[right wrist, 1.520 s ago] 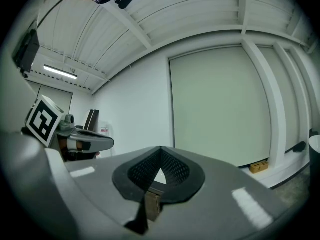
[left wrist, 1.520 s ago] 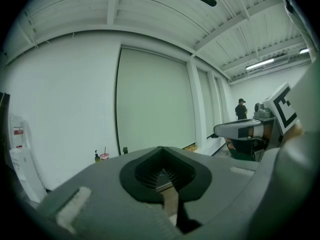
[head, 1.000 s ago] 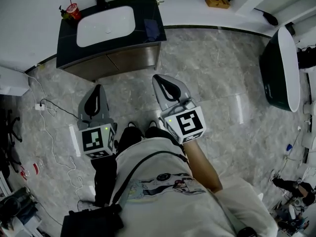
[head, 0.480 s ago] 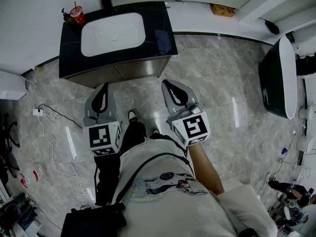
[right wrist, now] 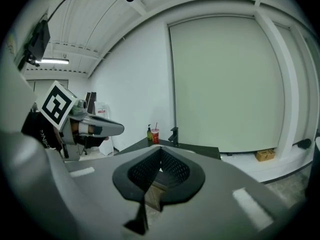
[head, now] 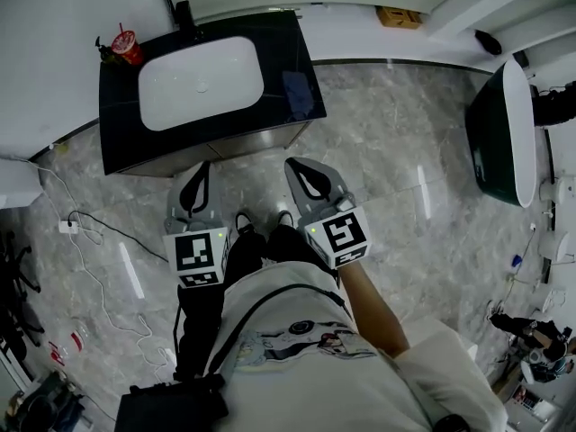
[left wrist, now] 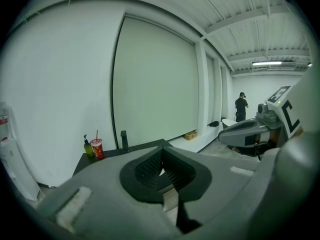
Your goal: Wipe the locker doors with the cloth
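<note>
My left gripper [head: 200, 171] and right gripper [head: 301, 165] are held side by side at waist height, both pointing at a black vanity [head: 297, 97] with a white basin [head: 200, 81]. In the left gripper view the left gripper [left wrist: 161, 153] has its jaws closed together with nothing between them. The right gripper [right wrist: 161, 151] looks the same in its own view, shut and empty. No cloth and no locker door shows in any view. A large pale wall panel [left wrist: 155, 84] rises behind the vanity.
A red cup with a straw [head: 126, 45] and a black faucet [head: 184, 12] stand on the vanity. A dark tub [head: 504, 133] is at the right, a cardboard box [head: 398, 14] by the far wall, cables [head: 90, 241] on the floor at left. A person [left wrist: 241, 106] stands far off.
Both grippers have moved forward toward the vanity and a little lower. The vanity now lies closer in the head view. The jaws look unchanged.
</note>
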### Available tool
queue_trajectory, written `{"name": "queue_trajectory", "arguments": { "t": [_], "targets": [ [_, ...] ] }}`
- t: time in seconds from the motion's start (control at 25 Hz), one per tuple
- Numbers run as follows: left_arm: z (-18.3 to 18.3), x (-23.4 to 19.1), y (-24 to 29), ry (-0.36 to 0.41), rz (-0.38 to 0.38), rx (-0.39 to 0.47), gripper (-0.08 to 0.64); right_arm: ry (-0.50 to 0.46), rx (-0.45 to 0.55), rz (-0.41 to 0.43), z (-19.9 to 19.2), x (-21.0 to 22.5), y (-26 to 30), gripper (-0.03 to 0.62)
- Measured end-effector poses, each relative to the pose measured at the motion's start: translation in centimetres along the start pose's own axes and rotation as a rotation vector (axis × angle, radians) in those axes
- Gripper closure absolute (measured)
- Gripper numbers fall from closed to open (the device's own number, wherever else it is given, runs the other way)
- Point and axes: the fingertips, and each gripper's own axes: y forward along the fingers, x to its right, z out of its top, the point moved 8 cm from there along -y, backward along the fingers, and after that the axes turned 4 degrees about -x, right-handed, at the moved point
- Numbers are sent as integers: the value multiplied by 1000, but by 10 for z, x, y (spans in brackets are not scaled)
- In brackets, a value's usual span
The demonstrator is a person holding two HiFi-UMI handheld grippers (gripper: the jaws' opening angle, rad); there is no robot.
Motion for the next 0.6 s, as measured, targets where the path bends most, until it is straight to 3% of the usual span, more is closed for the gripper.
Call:
{"name": "queue_trajectory", "arguments": {
  "t": [0.2,0.44,0.6],
  "targets": [
    [1,5,40,-44,18,-16,558,45,-62,13,-21,43,32,588],
    [-11,22,86,-41,14,-99,558,37,-190,54,-55,93,77,586],
    [-15,32,96,-51,4,-137,558,39,-290,34,-83,137,115,540]
  ]
}}
